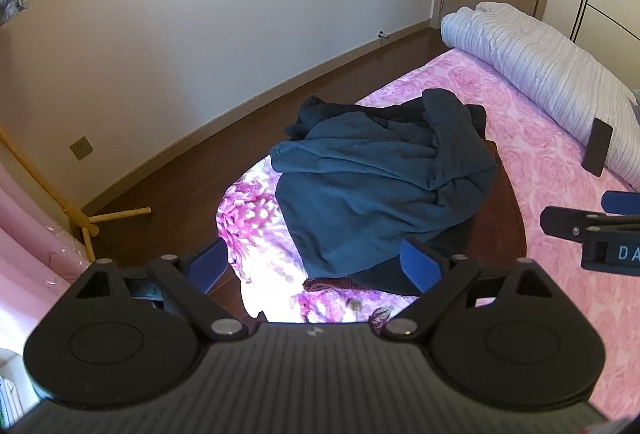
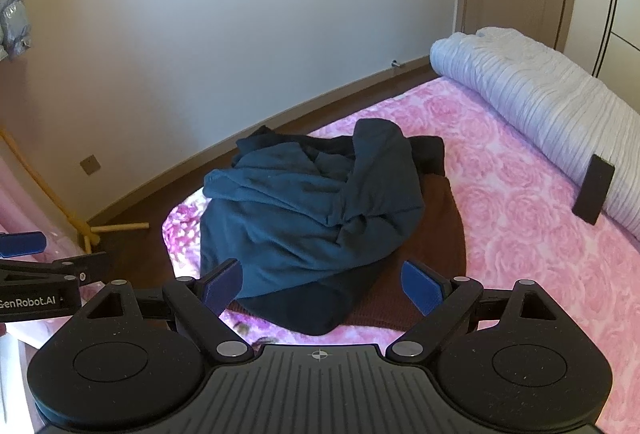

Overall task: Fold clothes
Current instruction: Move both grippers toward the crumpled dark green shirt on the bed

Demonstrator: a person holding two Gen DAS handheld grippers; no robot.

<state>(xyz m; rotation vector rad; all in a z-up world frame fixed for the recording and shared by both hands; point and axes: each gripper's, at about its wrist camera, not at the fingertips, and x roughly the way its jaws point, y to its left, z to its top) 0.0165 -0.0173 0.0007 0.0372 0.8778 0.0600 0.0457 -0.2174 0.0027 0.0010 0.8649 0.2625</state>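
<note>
Dark teal garment (image 1: 384, 185) crumpled in a heap at 12 o'clock, near the bed (image 1: 532, 153) corner, partly over a brown cloth (image 2: 436, 234). Left gripper (image 1: 316, 266) and right gripper (image 2: 320, 286) both spread wide, holding nothing, just short of the heap's near edge. Bare pink bedding toward 2 o'clock, up to a rolled white quilt (image 2: 540, 101).

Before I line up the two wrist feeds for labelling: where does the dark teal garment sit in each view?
Left wrist: the dark teal garment is heaped at centre, just beyond the open left gripper.
Right wrist: the dark teal garment lies centre-left, ahead of the open right gripper.
Shared landmark: the rolled white quilt at upper right in both.
</note>
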